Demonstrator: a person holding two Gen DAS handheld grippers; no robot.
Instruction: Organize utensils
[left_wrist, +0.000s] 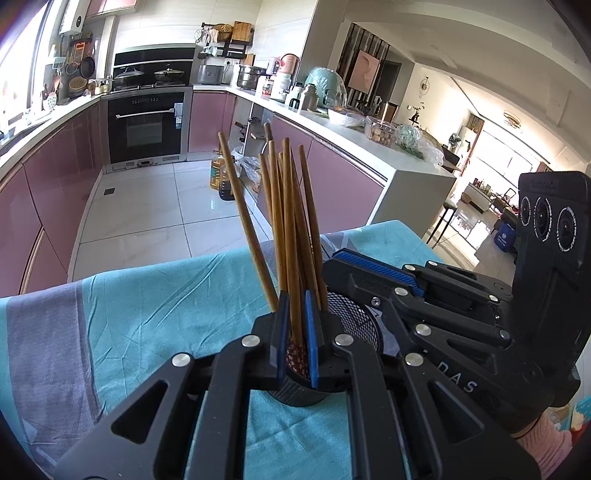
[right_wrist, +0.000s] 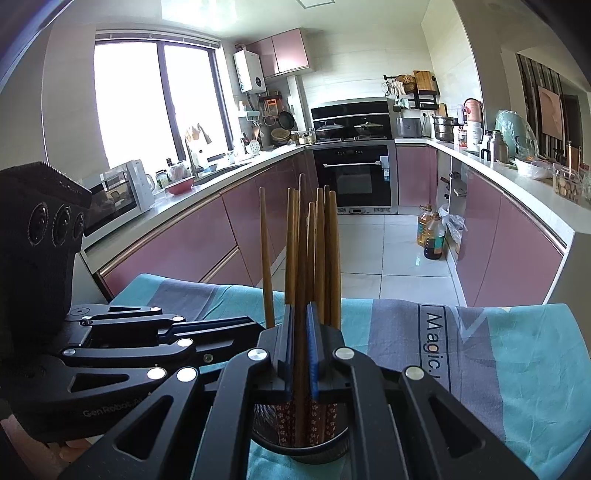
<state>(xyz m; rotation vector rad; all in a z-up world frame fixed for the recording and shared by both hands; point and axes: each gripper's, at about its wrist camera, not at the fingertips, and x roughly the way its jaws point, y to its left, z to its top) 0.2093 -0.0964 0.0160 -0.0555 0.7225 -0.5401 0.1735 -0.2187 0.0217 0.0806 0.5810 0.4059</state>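
Note:
A black mesh cup (left_wrist: 354, 325) (right_wrist: 299, 452) stands on a table under a teal and grey cloth (left_wrist: 155, 314) (right_wrist: 517, 369). Several wooden chopsticks (left_wrist: 273, 206) (right_wrist: 328, 251) stand in it, thin ends up and red patterned ends down. My left gripper (left_wrist: 297, 299) is shut on one upright chopstick (left_wrist: 293, 280) just above the cup's near rim. My right gripper (right_wrist: 301, 308) is shut on an upright chopstick (right_wrist: 301, 266) over the cup. Each gripper shows in the other's view, the right gripper (left_wrist: 332, 264) reaching in from the right and the left gripper (right_wrist: 255, 326) from the left.
The table's far edge (left_wrist: 166, 264) drops to a white tiled floor (left_wrist: 147, 206). Pink kitchen cabinets (right_wrist: 177, 240) line both sides, with an oven (right_wrist: 356, 177) at the back. Oil bottles (right_wrist: 430, 232) stand on the floor by the right counter (left_wrist: 369, 136).

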